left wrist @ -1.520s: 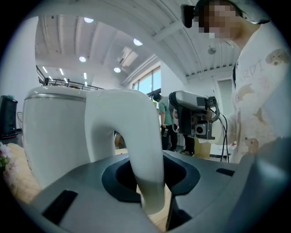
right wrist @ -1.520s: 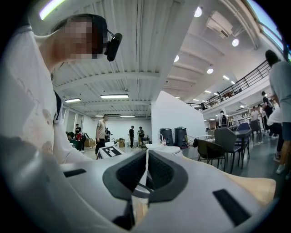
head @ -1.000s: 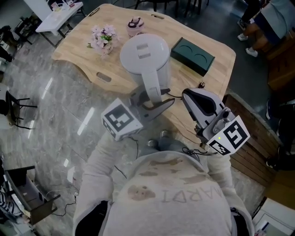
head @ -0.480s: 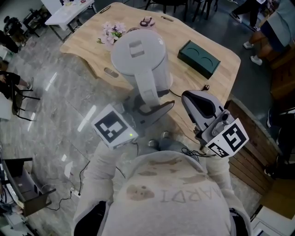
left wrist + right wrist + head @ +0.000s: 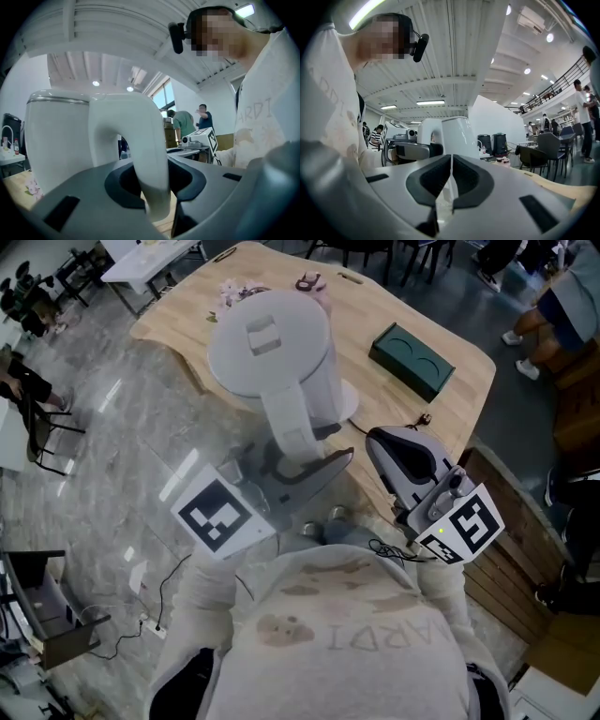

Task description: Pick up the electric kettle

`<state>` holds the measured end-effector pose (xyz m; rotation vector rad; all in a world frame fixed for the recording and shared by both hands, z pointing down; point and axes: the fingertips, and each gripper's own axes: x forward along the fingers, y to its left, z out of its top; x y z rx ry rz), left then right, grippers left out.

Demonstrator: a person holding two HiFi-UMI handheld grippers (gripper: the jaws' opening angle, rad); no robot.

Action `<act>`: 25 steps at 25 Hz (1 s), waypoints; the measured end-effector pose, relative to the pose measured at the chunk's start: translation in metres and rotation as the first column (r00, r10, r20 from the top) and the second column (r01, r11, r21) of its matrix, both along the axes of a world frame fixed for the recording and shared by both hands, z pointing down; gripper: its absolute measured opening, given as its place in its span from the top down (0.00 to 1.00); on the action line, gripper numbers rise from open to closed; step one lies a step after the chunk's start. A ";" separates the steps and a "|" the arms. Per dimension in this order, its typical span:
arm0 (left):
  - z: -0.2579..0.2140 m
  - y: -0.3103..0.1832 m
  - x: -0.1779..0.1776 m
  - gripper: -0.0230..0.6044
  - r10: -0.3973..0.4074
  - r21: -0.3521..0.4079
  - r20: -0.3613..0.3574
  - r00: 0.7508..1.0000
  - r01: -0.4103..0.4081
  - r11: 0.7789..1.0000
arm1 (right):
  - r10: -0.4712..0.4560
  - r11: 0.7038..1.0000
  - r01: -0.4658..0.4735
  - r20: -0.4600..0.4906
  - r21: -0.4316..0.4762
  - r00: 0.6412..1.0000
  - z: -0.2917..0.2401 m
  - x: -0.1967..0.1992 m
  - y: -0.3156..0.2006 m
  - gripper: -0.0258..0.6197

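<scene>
**Head view, looking down.** My left gripper (image 5: 302, 463) points level at the electric kettle (image 5: 270, 338). The kettle is white with a flat lid and shows over the near left part of the wooden tabletop (image 5: 370, 304). Its handle (image 5: 292, 423) faces me and runs down between my left fingers (image 5: 328, 463). The left marker cube (image 5: 217, 518) sits nearest my chest.

My right gripper (image 5: 375, 440) hangs level over the near right edge of the tabletop. It is to the right of the kettle and apart from it, with its marker cube (image 5: 461, 526) behind. A dark green box (image 5: 412, 360) lies farther back on the right, well apart from the kettle. Pale flowers (image 5: 230, 290) and a small pink item (image 5: 316, 282) show past the kettle's far side. Grey stone floor (image 5: 103, 427) lies to the left.

**Left gripper view.** My left fingers are closed on the kettle's handle, one dark pad pressing each side of its lower part. The kettle body rises upright just beyond. My fingers hide the kettle's bottom, so I cannot tell whether it touches the tabletop.

**Right gripper view.** My right fingers are closed on nothing, with the pads meeting along a thin slit. The kettle stands upright straight ahead of them, and the left gripper is clamped on its handle at the left. Two black appliances (image 5: 494, 143), some chairs (image 5: 536, 157) and several people stand far behind.
</scene>
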<state>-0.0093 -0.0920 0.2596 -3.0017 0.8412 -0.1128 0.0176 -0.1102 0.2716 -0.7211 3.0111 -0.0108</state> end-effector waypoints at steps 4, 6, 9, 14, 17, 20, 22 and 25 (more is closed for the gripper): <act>0.008 -0.001 0.004 0.79 -0.018 -0.016 0.038 0.999 0.019 1.000 | -0.006 1.000 0.006 -0.002 0.003 1.000 0.005 0.002 -0.003 0.92; 0.003 0.006 -0.002 0.79 -0.026 -0.025 0.041 0.999 0.027 0.999 | -0.007 1.000 0.007 -0.004 0.008 1.000 -0.002 -0.005 0.003 0.92; -0.002 0.017 -0.010 0.79 -0.036 -0.033 0.036 0.999 0.038 0.999 | -0.015 1.000 0.015 -0.008 0.016 1.000 -0.009 -0.013 0.014 0.92; 0.002 0.016 -0.009 0.79 -0.049 -0.027 0.064 0.997 0.051 0.998 | -0.047 0.999 0.047 -0.015 0.027 0.999 -0.009 -0.017 0.016 0.92; 0.001 0.017 -0.010 0.79 -0.052 -0.009 0.093 0.994 0.053 0.999 | -0.062 0.998 0.063 -0.012 0.028 0.998 -0.012 -0.023 0.018 0.92; 0.001 0.018 -0.011 0.79 -0.055 0.000 0.110 0.992 0.056 0.998 | -0.073 0.997 0.074 -0.009 0.029 0.997 -0.012 -0.027 0.017 0.92; 0.002 0.016 -0.009 0.79 -0.055 -0.003 0.108 0.993 0.056 0.998 | -0.076 0.997 0.076 -0.006 0.029 0.997 -0.012 -0.027 0.015 0.92; 0.002 0.006 -0.002 0.79 -0.056 -0.013 0.107 0.993 0.057 0.998 | -0.078 0.996 0.079 -0.006 0.031 0.997 -0.012 -0.019 0.004 0.92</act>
